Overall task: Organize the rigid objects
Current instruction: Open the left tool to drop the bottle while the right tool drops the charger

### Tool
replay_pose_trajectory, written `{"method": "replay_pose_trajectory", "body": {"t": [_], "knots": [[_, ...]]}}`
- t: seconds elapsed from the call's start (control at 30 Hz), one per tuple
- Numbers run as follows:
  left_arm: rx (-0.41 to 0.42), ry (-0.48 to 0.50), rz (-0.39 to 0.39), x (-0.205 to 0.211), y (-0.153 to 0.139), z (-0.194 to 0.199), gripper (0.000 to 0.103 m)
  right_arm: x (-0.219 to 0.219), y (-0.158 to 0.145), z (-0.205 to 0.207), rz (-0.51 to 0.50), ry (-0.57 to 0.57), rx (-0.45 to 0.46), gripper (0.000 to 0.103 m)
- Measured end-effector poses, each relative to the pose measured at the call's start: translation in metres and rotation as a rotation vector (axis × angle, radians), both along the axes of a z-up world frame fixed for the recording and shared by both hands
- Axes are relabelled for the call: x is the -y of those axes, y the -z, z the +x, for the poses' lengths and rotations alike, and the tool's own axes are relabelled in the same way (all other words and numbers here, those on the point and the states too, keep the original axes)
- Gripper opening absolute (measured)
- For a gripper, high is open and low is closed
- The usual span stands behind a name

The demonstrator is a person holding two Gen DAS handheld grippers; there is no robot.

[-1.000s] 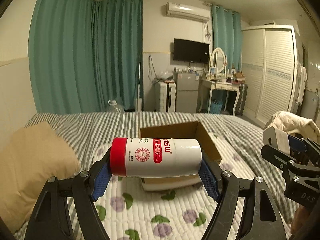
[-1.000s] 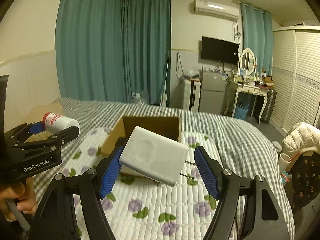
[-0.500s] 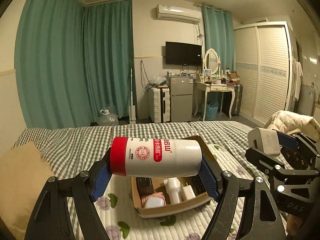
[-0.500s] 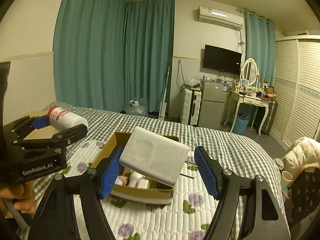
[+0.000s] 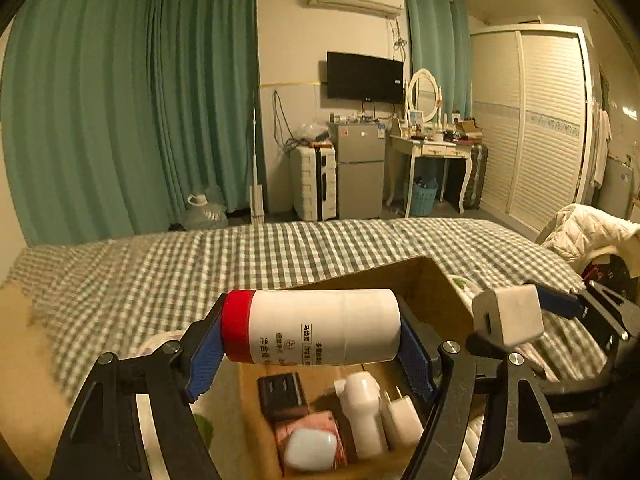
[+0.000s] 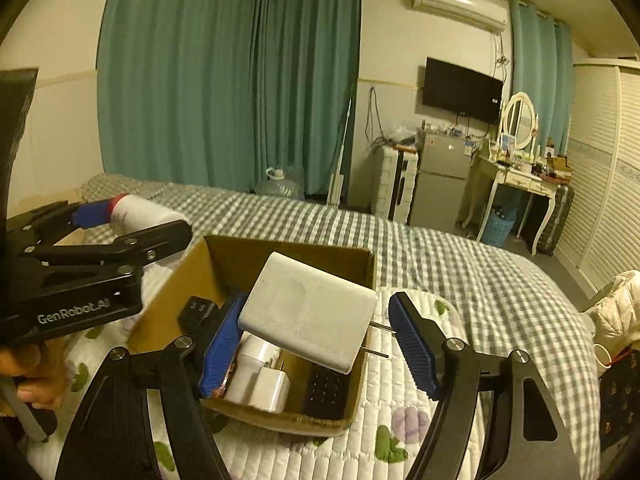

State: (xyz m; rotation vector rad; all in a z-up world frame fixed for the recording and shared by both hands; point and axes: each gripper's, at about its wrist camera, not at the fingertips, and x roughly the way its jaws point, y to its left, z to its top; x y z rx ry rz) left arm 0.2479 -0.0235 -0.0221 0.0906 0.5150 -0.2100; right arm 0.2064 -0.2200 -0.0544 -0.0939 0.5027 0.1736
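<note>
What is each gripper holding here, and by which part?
Left gripper clamps the bottle by its two ends, red cap and base. Right gripper holds the white charger; its prong end nears the right finger, contact unclear.

Teal curtains [image 5: 128,112] (dim bedroom), wardrobe [image 5: 536,128]

A smooth, glossy plastic bottle [image 5: 320,326] is seen; the charger [image 6: 308,312] looks matt plastic, the box [image 6: 288,256] plain brown cardboard, the bed cover [image 6: 460,360] quilted cloth.

left wrist: close above box [image 5: 436,284] | right wrist: same box [image 6: 280,250], from right
</note>
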Motion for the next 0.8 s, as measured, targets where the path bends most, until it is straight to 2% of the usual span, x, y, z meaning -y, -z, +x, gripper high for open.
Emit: {"method": "replay_pose_trajectory", "body": {"t": [0.13,0.27,0.37,0.53,0.8], "knots": [[-0.057,-0.021,0.012,0.000,0.027,0.033,0.076,-0.002,0.022,0.030,-0.017,-0.006,-0.055,0.072],[-0.104,-0.008,0.017,0.001,0.045,0.049,0.077,-0.010,0.041,0.048,-0.060,-0.024,-0.086,0.072],[-0.136,0.017,-0.005,0.000,0.043,0.057,0.077,-0.015,0.053,0.058,-0.083,-0.030,-0.104,0.072],[-0.216,0.024,0.020,0.008,0.049,0.068,0.077,-0.027,0.066,0.068,-0.153,-0.055,-0.124,0.073],[-0.210,0.006,0.002,0.003,0.049,0.067,0.079,-0.023,0.068,0.070,-0.134,-0.043,-0.151,0.073]]}}
